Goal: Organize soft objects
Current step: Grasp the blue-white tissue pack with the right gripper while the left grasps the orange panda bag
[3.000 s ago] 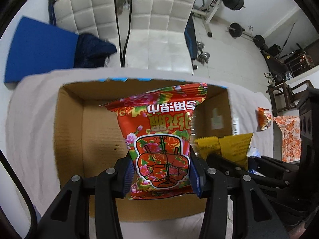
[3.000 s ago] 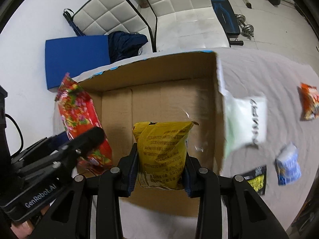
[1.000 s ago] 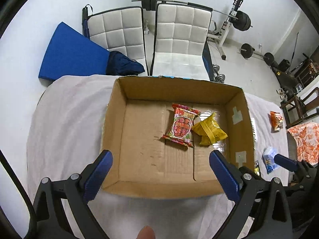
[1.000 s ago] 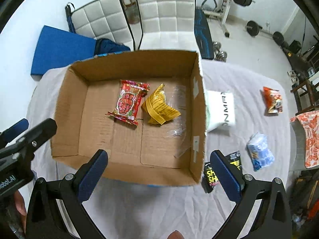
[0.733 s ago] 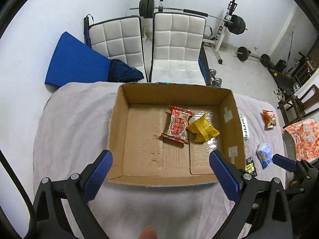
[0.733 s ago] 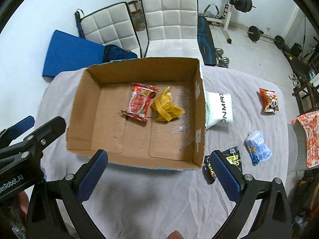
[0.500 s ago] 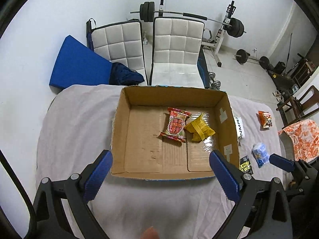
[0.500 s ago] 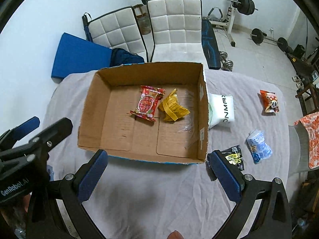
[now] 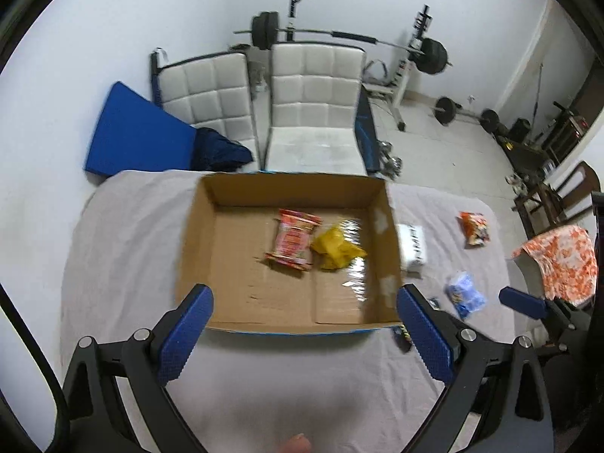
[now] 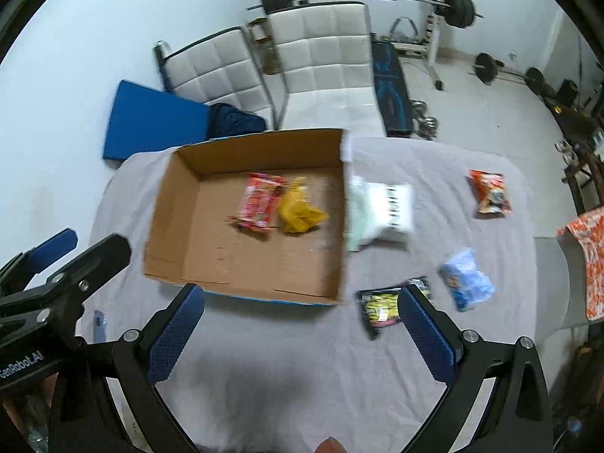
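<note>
- Packets are what we are sorting: the red packet (image 10: 259,202) and the yellow packet (image 10: 300,211) lie touching, side by side, on the floor of the box (image 10: 177,196), toward its far wall, so we judge two done.
- Left of the box, we see only bare bedsheet (image 10: 124,204); the box sits toward the bed's far left corner.
- Right of the box, four wait: the white pack (image 10: 389,209) against its right wall, the black packet (image 10: 379,307) just off its near right corner, the blue packet (image 10: 466,279) beyond that, the orange packet (image 10: 490,191) toward the far right edge.
- Our left gripper (image 9: 304,334) and right gripper (image 10: 302,334) both hover with fingers wide apart, holding nothing.
- Only the right view shows the black packet whole; in the left view a finger hides most of it, and the white pack (image 9: 413,245) is half behind the box wall.
- Only the left view shows the box interior squarely, tape patches included.
</note>
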A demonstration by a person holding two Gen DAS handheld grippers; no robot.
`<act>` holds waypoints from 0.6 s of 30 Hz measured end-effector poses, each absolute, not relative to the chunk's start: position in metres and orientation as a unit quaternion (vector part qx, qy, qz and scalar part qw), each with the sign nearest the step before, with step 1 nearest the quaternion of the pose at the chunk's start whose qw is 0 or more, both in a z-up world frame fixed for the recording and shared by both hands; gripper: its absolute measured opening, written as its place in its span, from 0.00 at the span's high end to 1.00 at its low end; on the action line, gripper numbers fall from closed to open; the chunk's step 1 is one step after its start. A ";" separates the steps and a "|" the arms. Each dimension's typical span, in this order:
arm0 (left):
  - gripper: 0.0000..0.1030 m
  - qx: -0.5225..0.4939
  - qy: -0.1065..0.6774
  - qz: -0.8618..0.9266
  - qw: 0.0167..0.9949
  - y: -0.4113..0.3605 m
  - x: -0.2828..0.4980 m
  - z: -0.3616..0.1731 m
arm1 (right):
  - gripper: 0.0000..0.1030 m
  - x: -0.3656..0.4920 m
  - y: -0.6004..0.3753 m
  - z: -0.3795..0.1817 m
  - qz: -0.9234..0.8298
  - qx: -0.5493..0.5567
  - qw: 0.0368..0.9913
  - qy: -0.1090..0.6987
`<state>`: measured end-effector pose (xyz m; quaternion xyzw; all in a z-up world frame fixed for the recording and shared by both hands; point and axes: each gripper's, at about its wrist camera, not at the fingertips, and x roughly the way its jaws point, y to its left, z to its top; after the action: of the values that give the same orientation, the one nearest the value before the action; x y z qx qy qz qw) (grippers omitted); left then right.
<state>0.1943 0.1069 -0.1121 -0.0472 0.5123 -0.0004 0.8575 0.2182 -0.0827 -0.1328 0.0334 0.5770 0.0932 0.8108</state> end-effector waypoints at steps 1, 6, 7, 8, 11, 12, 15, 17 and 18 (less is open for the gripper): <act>0.03 -0.046 0.516 -0.005 0.855 0.097 0.197 -0.114 | 0.00 0.220 -0.093 -0.135 0.086 0.033 0.810 0.580; 0.03 -0.029 0.543 -0.027 0.839 0.033 0.226 -0.138 | 0.00 0.246 -0.182 -0.175 0.037 0.040 0.786 0.616; 0.03 -0.025 0.549 -0.029 0.835 0.022 0.232 -0.146 | 0.00 0.254 -0.199 -0.188 0.029 0.038 0.778 0.627; 0.03 -0.020 0.560 -0.029 0.828 0.008 0.240 -0.157 | 0.00 0.263 -0.217 -0.204 0.019 0.036 0.768 0.639; 0.03 -0.011 0.585 -0.027 0.810 -0.024 0.262 -0.188 | 0.00 0.284 -0.258 -0.252 0.006 0.034 0.739 0.673; 0.03 -0.007 0.593 -0.024 0.805 -0.035 0.271 -0.198 | 0.00 0.291 -0.269 -0.269 0.002 0.031 0.729 0.684; 0.03 0.003 0.612 -0.020 0.791 -0.060 0.291 -0.223 | 0.00 0.307 -0.294 -0.320 0.002 0.029 0.698 0.716; 0.03 0.012 0.621 -0.019 0.783 -0.071 0.301 -0.236 | 0.00 0.312 -0.299 -0.346 0.006 0.031 0.682 0.731; 0.03 0.017 0.625 -0.020 0.780 -0.075 0.306 -0.241 | 0.00 0.313 -0.302 -0.357 0.009 0.033 0.675 0.737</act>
<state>0.3061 -0.0754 -0.2410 0.0173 0.6247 -0.0196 0.7804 0.3132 -0.3021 -0.3567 0.0330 0.7373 0.0085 0.6747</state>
